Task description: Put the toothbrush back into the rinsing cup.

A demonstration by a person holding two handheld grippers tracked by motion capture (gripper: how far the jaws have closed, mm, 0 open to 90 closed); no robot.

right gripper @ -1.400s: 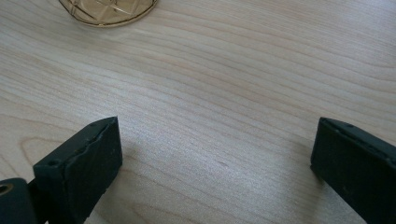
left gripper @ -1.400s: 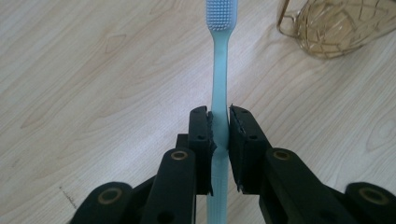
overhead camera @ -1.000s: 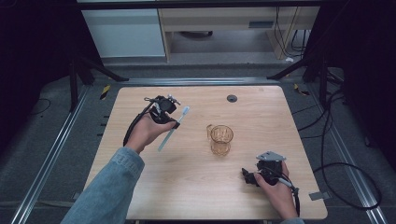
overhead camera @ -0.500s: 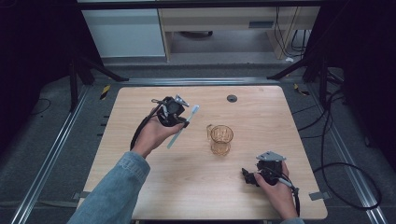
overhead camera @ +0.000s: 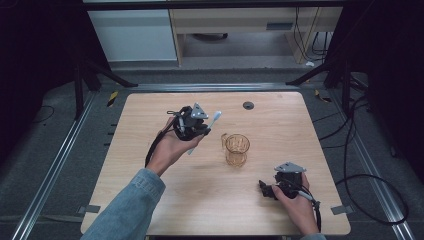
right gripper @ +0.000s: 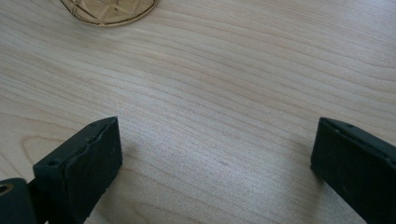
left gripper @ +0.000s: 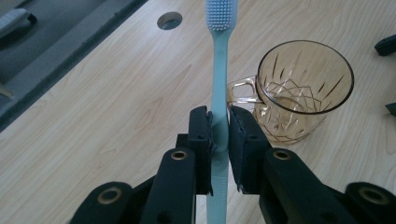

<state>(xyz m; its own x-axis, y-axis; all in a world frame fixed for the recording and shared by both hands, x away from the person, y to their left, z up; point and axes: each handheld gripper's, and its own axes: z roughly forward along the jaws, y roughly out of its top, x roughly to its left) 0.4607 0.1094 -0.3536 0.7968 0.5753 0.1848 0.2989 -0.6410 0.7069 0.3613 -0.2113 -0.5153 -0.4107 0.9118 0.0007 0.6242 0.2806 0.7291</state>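
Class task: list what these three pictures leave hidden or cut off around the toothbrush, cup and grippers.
- Toothbrush: handle end cut off by the left gripper view's bottom edge; hidden by the hand in the high view.
- Cup: cut off by the right gripper view's top edge.
- Right gripper: fingers too small in the high view.

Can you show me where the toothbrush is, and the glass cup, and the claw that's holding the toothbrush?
toothbrush (left gripper: 218, 70): left gripper view, on its pale blue neck.
glass cup (left gripper: 299, 100): left gripper view, on its amber wall.
left claw (overhead camera: 200, 131): high view, between its tips.

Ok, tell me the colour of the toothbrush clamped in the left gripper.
Pale mint green toothbrush, white bristles; clearest in the left gripper view.
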